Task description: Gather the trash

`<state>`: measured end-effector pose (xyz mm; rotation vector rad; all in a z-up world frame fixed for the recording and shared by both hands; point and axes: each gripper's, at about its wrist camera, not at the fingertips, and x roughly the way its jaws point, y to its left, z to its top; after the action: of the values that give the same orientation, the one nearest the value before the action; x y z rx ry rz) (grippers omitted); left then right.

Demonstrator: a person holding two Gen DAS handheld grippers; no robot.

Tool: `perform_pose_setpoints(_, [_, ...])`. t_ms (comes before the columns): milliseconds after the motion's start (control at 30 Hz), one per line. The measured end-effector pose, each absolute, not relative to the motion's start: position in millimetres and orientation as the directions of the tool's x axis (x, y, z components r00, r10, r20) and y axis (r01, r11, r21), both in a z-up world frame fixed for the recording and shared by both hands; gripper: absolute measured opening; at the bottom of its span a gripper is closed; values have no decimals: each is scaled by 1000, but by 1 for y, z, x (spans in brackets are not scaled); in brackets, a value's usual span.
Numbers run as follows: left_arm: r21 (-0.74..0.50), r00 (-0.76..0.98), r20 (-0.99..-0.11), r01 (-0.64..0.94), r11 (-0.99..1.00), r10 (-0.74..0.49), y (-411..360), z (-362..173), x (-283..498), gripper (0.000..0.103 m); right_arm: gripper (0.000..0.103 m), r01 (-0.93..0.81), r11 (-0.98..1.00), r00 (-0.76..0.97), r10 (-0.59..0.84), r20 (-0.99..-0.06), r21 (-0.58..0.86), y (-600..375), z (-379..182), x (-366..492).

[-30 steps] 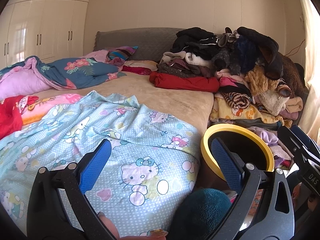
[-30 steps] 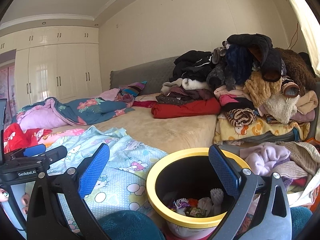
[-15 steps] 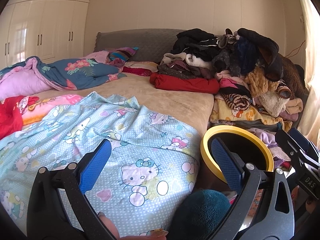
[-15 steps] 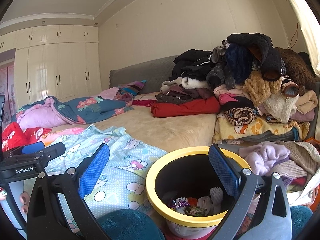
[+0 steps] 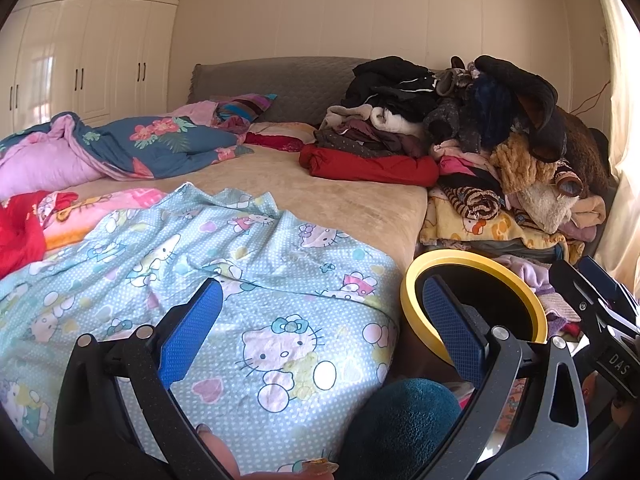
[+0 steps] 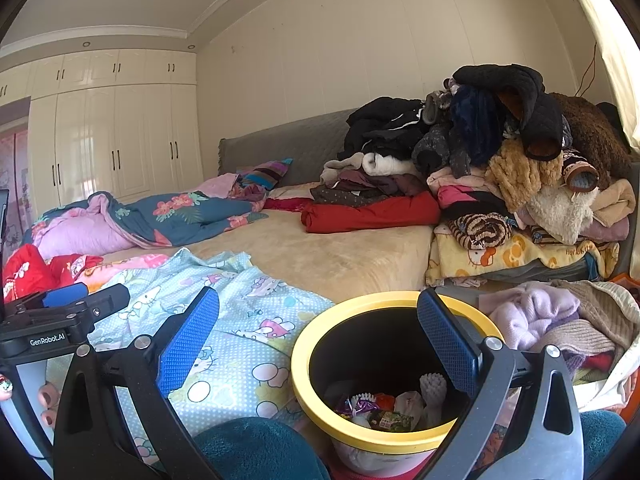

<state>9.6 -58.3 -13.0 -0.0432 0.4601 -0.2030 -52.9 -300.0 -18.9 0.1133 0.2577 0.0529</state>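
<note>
A black bin with a yellow rim (image 6: 320, 332) stands on the floor beside the bed, with wrappers and crumpled trash (image 6: 384, 410) at its bottom. My right gripper (image 6: 320, 332) is open above the bin's near left side, nothing between its blue pads. In the left wrist view the same bin (image 5: 532, 304) sits at the right, its inside dark. My left gripper (image 5: 320, 328) is open over the light blue cartoon-cat sheet (image 5: 248, 280), holding nothing. The left gripper's body (image 6: 60, 320) shows at the right wrist view's left edge.
A tan bed (image 6: 320, 256) carries a floral quilt (image 6: 180, 212) and red folded clothes (image 6: 372, 212). A tall heap of clothes and blankets (image 6: 520, 168) rises right of the bed. Teal fabric (image 6: 260, 452) lies below the grippers. White wardrobes (image 6: 112, 140) line the far left wall.
Both views have shifted only slightly; the left gripper's body has sunk a little in the right wrist view. Both grippers stay open and empty.
</note>
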Motion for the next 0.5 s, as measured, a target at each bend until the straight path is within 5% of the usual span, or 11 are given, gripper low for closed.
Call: perform_pose_setpoints(500, [-87,864,-471,153,984,-176,-57,-19,14,92,97,-50,992,963,78,-257,116,-297,-16,-50])
